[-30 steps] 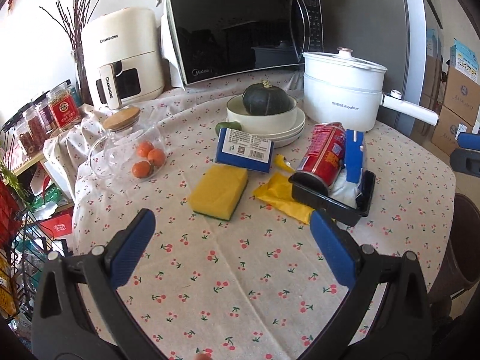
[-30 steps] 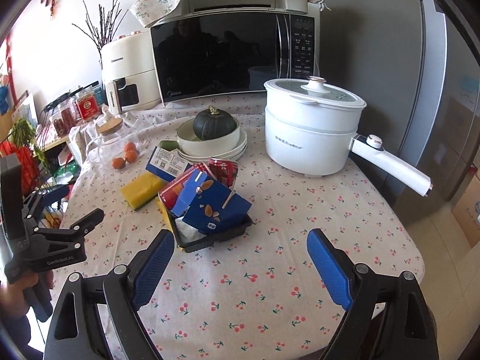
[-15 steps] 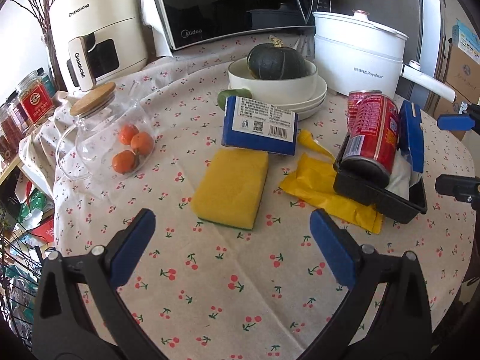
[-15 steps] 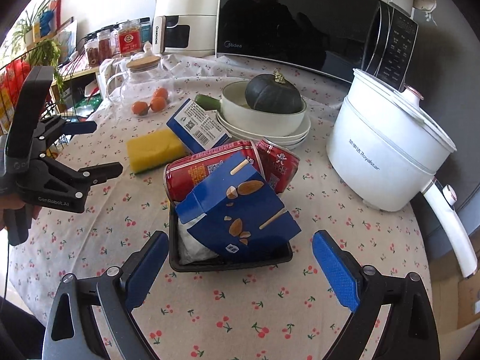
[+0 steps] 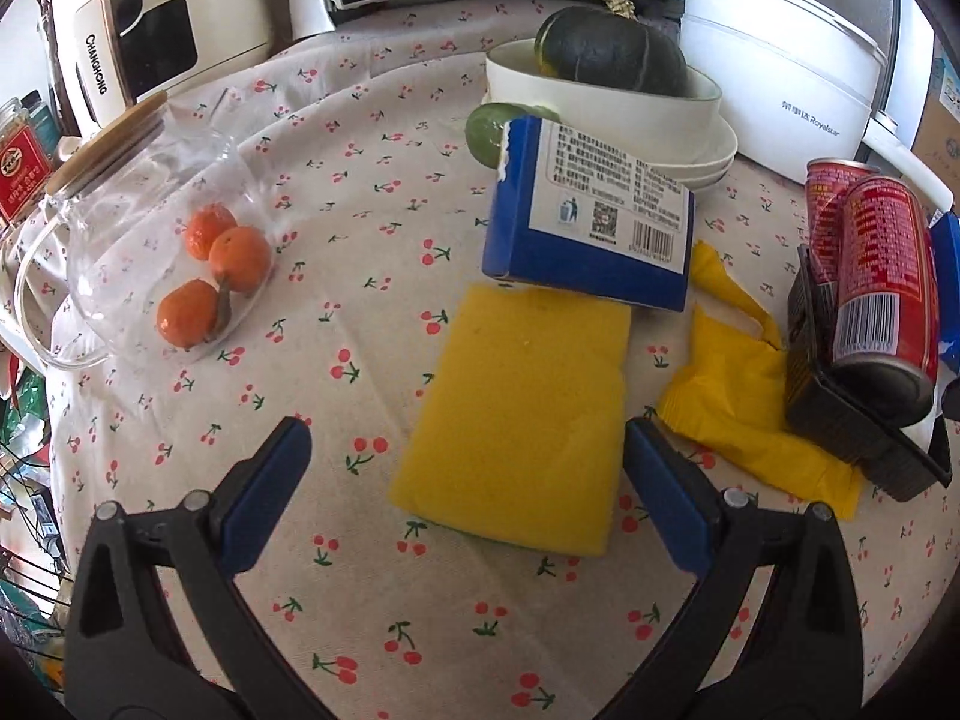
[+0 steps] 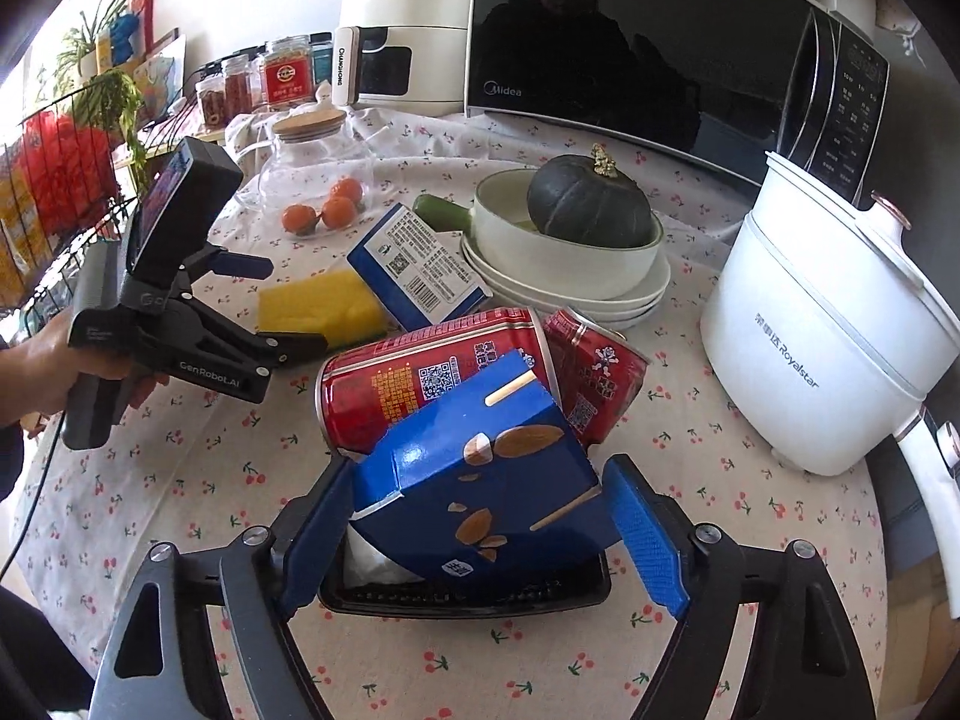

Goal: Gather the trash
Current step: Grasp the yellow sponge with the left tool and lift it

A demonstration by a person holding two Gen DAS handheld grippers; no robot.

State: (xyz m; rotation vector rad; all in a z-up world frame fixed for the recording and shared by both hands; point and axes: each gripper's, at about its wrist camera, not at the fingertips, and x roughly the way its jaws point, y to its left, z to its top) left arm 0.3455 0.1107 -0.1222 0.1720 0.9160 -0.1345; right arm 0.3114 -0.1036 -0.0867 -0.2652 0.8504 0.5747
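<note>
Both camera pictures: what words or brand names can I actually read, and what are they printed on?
"Midea": microwave.
"CHANGHONG": cream appliance, on its handle.
"Royalstar", after Chinese characters: white pot.
"GenRobot.AI": left gripper.
Blue box, red cans, red-labelled jar: print too small to read.

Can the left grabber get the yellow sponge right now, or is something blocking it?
Probably yes. The left gripper is open, with the yellow sponge lying flat between its fingers and nothing on its near end. Only the blue box leans over the far edge.
</note>
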